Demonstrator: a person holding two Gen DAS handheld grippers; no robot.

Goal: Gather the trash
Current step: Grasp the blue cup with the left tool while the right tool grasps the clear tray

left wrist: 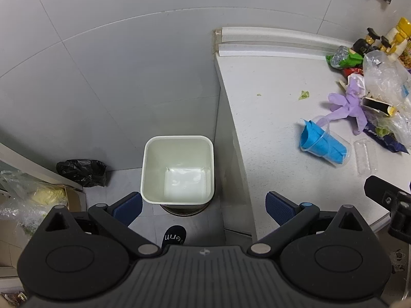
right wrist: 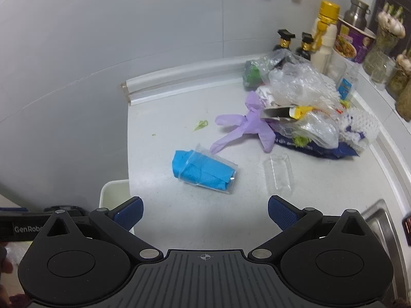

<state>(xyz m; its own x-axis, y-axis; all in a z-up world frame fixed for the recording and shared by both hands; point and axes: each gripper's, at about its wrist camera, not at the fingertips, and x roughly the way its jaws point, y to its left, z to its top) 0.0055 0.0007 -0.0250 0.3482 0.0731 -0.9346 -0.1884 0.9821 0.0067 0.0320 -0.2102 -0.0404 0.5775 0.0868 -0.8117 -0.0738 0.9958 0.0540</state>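
A white square bin (left wrist: 177, 169) stands on the floor left of the counter; its corner also shows in the right wrist view (right wrist: 113, 192). My left gripper (left wrist: 204, 208) is open and empty above the bin. My right gripper (right wrist: 205, 213) is open and empty over the white counter (right wrist: 205, 97). A clear plastic cup stuffed with blue paper (right wrist: 204, 170) lies on its side ahead of it, also in the left wrist view (left wrist: 325, 145). A purple glove (right wrist: 244, 128), a clear plastic tray (right wrist: 278, 174) and a heap of plastic bags and wrappers (right wrist: 303, 102) lie beyond.
Bottles and jars (right wrist: 323, 33) line the back right of the counter. A steel sink (right wrist: 382, 220) is at the right edge. On the floor are a black bag (left wrist: 82, 172) and a cardboard box with plastic (left wrist: 33, 195). Green scraps (right wrist: 200, 125) lie on the counter.
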